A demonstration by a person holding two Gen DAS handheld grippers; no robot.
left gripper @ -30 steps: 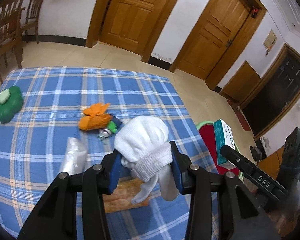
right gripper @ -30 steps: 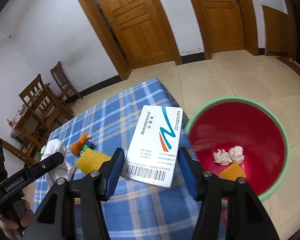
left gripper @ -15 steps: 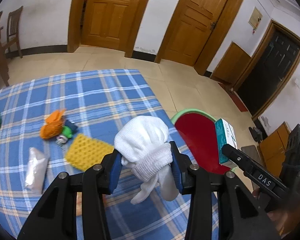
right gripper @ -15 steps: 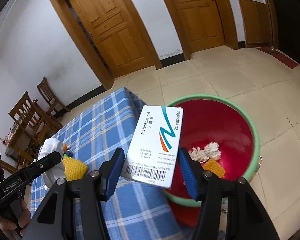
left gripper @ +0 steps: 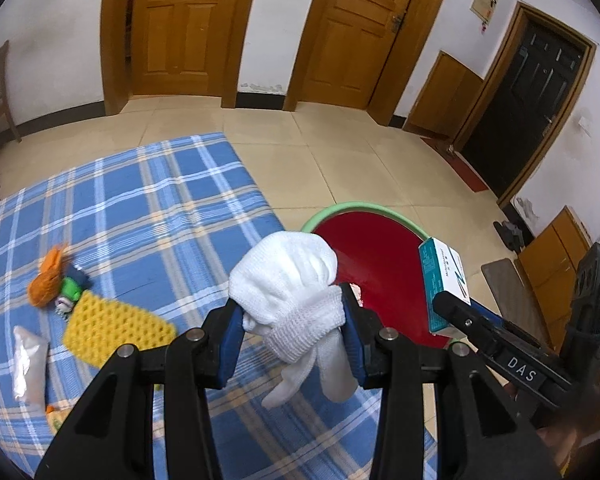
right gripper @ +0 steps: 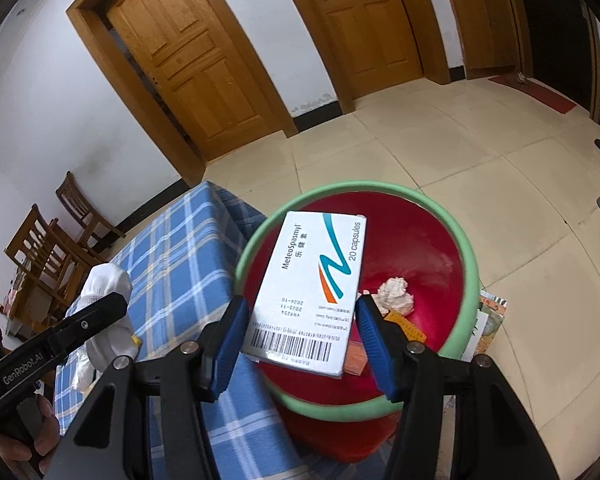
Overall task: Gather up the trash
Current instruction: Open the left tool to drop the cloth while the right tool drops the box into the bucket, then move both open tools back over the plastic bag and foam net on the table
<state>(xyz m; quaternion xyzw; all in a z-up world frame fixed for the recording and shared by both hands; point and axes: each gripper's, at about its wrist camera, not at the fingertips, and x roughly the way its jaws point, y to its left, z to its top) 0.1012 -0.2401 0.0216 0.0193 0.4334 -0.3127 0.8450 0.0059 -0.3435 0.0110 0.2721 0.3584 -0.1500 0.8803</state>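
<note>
Two views, itemised.

Left wrist view: left gripper (left gripper: 292, 330), blue pads pinching a balled white knit glove (left gripper: 290, 288), its loose fingers hanging below the pads. Behind it, a bench (left gripper: 140, 208) under a blue plaid cloth, carrying a yellow honeycomb sponge (left gripper: 114, 326), an orange tuft with a green piece (left gripper: 54, 280), and a clear plastic bag (left gripper: 30, 356) near the left edge. Right of the bench, a red basin with green rim (left gripper: 374, 256) stands on the tiled floor. At far right the right gripper (left gripper: 456, 306) appears side-on, marked "DAS", holding a teal-and-white medicine box (left gripper: 444, 276); print on the box is too small to read here.

Right wrist view: right gripper (right gripper: 300, 326), blue pads clamped on the medicine box (right gripper: 310, 290), held above the near-left rim of the basin (right gripper: 470, 264). Legible on the box: "MeteoSpasmyl", "20 capsules", a date "2026-10", a barcode along the lower edge. Basin contents, unseen from the other side: crumpled white paper (right gripper: 396, 296) and an orange honeycomb piece (right gripper: 406, 326). At left, the left gripper (right gripper: 100, 308) marked "GenRobot.AI" with the glove (right gripper: 106, 284) in its pads, over the bench (right gripper: 180, 264). Wooden chairs (right gripper: 56, 240) stand beyond.
</note>
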